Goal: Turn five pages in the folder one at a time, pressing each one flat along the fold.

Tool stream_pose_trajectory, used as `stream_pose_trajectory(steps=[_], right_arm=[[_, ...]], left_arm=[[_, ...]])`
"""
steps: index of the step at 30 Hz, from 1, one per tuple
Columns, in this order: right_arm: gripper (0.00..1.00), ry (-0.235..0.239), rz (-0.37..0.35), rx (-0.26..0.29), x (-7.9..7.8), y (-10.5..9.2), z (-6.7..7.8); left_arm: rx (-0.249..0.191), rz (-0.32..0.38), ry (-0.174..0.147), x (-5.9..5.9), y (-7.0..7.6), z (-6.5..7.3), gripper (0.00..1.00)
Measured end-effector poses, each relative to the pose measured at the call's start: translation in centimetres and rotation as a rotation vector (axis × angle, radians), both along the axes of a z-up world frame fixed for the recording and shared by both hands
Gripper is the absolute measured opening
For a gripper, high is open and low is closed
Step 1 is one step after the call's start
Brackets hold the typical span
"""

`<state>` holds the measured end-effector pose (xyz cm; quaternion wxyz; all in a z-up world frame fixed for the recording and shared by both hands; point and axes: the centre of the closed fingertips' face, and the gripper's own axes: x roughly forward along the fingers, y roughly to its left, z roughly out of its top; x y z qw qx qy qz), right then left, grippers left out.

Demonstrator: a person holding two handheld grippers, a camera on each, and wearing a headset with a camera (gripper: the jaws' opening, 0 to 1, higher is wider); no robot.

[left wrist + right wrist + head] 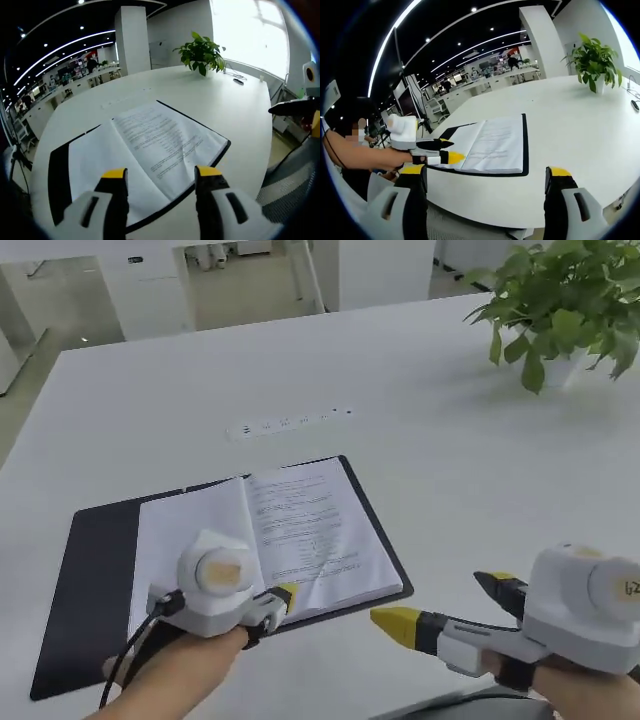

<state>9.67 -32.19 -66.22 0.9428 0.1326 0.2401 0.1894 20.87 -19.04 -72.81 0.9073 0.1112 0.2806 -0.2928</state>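
Near left of the worktop (480, 470), close to its near edge: the folder (85, 580), lying open, black cover bare at its left, then a white leaf (190, 530), then the printed page (315, 530) right of the fold. Over the folder's near edge, just by the fold: the left hand-held gripper (275, 608), jaws parted, nothing between them. Off the folder's near right corner and apart from it: the right hand-held gripper (435, 600), jaws spread wide, likewise empty. Toward the far right corner: a potted plant (560, 310).

Probably in hand: taking up the next page. To do it well:
- Catch one leaf alone at its outer near corner, never a bunch.
- Carry it in an arc over the fold and lay it on the left.
- Press along the fold from the near end to the far end, lightly enough not to crease or tear.
- Steady the folder with the other hand-held gripper.

Print on the right page: too small to read. Mark on the right hand-held gripper's round disc: cut off, unreadable.
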Motion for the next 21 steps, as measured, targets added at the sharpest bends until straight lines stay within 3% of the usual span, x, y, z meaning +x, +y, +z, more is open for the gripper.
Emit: stream_pose_trajectory(steps=[8,10,15,18,19,21], right_arm=[[0.97,-0.005,0.006,0.000,0.0,0.4,0.0],[0.97,-0.002,0.014,-0.002,0.0,0.7,-0.2],[0.96,0.007,0.024,0.007,-0.1,0.9,-0.4],[0.96,0.012,0.019,0.013,0.0,0.7,-0.7],[0.96,0.016,0.014,0.017,0.1,0.5,-0.8],[0.96,0.015,0.007,0.021,0.1,0.3,-0.8]], left_arm=[[0.013,-0.012,0.020,0.6,-2.9,-2.5,0.47],[0.028,-0.019,0.006,0.8,-3.5,-3.0,0.46],[0.039,0.004,-0.010,1.4,-4.3,-4.1,0.42],[0.054,0.019,0.011,1.1,-4.4,-5.3,0.40],[0.035,0.037,-0.009,1.2,-4.4,-5.2,0.40],[0.024,0.047,-0.019,1.2,-4.4,-5.3,0.38]])
